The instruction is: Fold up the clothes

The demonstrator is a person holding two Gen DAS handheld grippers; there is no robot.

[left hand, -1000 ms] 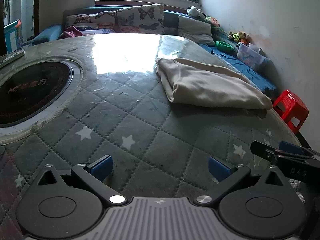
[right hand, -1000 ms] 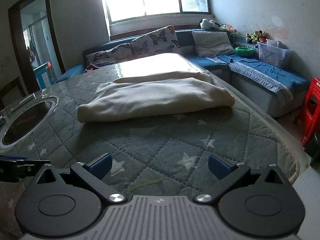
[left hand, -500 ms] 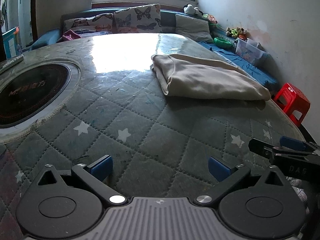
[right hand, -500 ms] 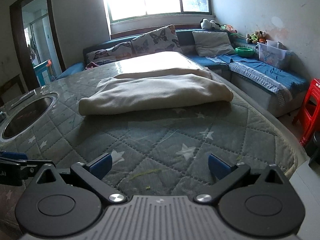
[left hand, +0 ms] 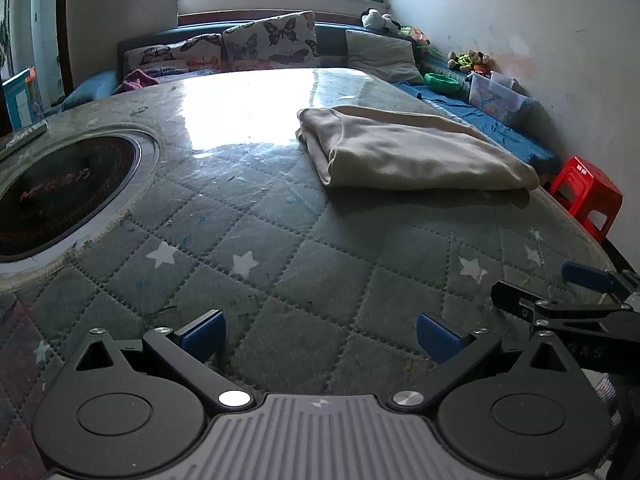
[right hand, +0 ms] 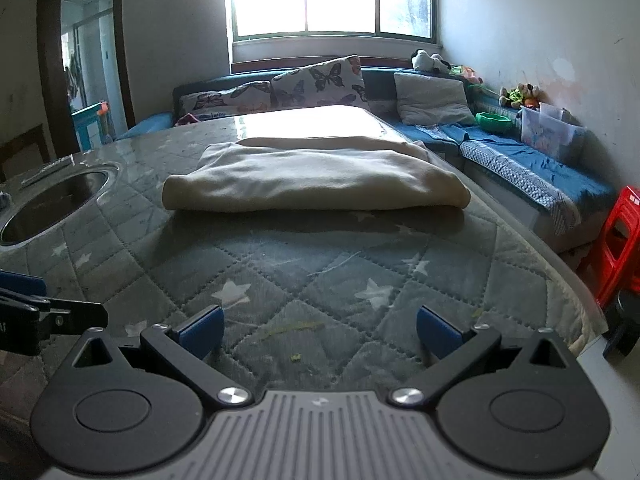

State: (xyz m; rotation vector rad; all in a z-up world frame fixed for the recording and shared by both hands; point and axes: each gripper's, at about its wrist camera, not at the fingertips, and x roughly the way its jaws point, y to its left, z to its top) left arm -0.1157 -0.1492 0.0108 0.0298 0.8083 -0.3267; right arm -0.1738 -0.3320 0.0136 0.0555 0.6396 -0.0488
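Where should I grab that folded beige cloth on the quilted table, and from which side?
Probably the folded beige cloth is best pinched at its near rounded fold, approaching low along the quilted star-patterned table cover. That edge faces the open right gripper, looks thick, and gathers all layers. The open left gripper could take the left end, where the layered edges show.

Red stool [left hand: 586,196] beside quilted table [left hand: 280,264].

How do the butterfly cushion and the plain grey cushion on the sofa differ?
The butterfly cushion carries a dark butterfly print; the grey cushion is plain. The butterfly cushion sits under the window, left of the grey cushion, which is nearer the corner with the toys. Both lean upright against the blue sofa back.
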